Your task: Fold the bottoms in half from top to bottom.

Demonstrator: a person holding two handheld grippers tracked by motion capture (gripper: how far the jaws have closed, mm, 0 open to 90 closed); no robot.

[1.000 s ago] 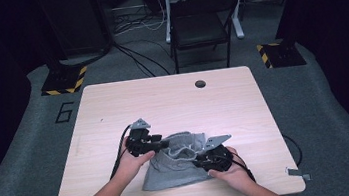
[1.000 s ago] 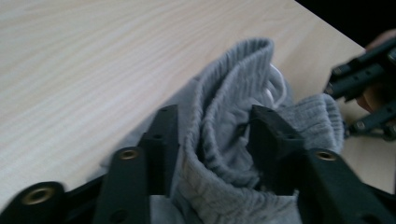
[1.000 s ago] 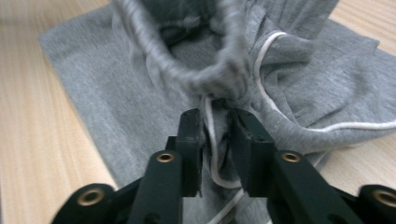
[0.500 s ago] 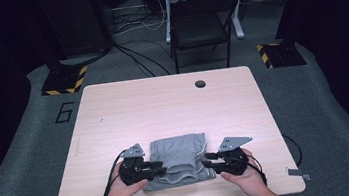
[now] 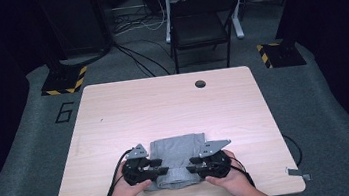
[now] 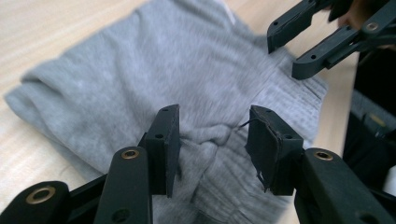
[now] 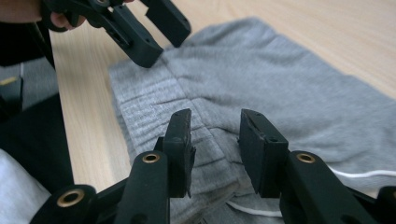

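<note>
Lying folded on the tabletop (image 5: pixel 115 120): grey garment (image 5: pixel 178 150), near edge. Left hand-held gripper (image 5: pixel 163 169) at its left, jaws just opening, gaping over cloth. Right hand-held gripper (image 5: pixel 190 168) opposite, jaws apart, gripping nothing.

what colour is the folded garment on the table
Plain grey, with a ribbed waistband; the folded garment shows best in the left gripper view.

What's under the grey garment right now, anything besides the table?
The folded grey garment lies flat on the wooden table, bare wood around it. A white drawstring pokes out at its waistband edge. Whatever lies between or beneath its layers is covered.
</note>
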